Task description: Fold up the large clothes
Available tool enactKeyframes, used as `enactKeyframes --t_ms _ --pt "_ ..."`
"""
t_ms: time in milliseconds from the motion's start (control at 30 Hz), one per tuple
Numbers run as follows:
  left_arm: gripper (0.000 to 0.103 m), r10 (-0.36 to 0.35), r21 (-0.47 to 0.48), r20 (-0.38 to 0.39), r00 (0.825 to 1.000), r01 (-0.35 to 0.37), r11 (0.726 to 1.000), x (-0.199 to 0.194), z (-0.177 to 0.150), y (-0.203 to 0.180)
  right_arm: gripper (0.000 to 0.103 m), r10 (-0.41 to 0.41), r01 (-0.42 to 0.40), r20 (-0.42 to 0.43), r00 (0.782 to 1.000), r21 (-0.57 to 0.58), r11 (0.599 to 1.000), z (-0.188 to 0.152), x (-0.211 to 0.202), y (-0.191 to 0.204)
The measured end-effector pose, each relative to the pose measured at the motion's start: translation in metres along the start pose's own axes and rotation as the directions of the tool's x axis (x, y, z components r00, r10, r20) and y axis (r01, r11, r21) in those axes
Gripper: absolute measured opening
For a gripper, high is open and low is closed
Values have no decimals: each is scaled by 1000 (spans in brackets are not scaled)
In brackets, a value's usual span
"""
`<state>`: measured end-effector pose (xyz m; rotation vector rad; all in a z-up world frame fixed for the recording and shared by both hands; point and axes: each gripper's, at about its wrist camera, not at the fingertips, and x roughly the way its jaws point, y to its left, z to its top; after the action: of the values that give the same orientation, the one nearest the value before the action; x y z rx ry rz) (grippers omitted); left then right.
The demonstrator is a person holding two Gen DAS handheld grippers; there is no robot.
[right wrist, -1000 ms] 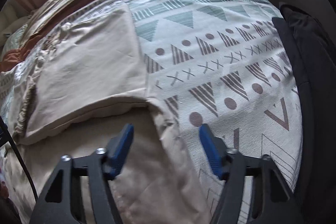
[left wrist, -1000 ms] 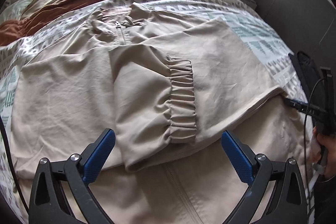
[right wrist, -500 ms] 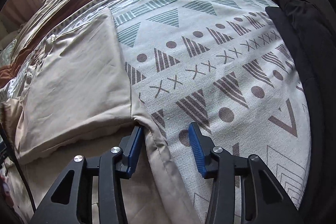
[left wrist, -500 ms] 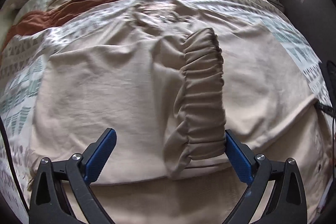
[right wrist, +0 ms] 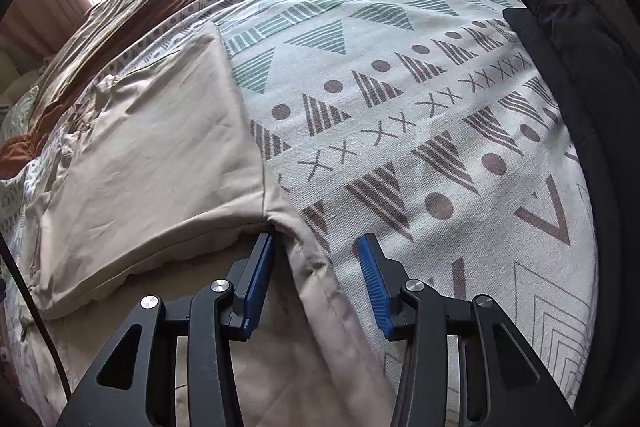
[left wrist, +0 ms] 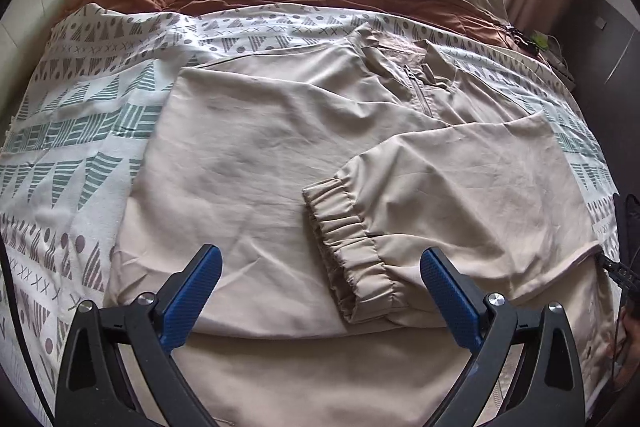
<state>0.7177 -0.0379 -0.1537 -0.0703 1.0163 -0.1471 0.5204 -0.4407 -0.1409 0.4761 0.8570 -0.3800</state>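
Since half a second ago the sleeve has dropped from between the left tool's fingers onto the jacket's front, and the right tool has widened its fingers a little around the jacket's side edge. On the bed, with its patterned cover, the beige jacket lies spread out, zipper up, its collar toward the far end. Both sleeves now lie folded inward across the chest, and the upper sleeve ends in a gathered cuff resting near the middle. The left tool hovers just short of that cuff, fingers spread wide and holding nothing. The right tool sits low at the jacket's side, fingers apart, straddling the hem edge without pinching it. By my judgement the sleeves are done; folding the body lengthwise or in half is still left.
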Motion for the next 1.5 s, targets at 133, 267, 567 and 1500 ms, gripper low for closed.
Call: enactKeyframes --t_ms 133,267,567,1500 --pt "102 11 50 -18 1000 -10 999 16 -1 -20 42 23 -23 13 1000 -9 1000 -5 -8 -5" --pt "95 77 111 -55 995 -71 991 40 -7 -34 42 20 -20 5 1000 6 1000 -10 -9 -12" --pt "90 118 27 -113 986 -116 993 49 -17 3 42 36 -36 -5 999 42 998 -13 -12 -24" --pt "90 -47 -143 425 904 118 983 -197 -120 67 42 205 -167 216 955 -182 969 -115 -176 -35"
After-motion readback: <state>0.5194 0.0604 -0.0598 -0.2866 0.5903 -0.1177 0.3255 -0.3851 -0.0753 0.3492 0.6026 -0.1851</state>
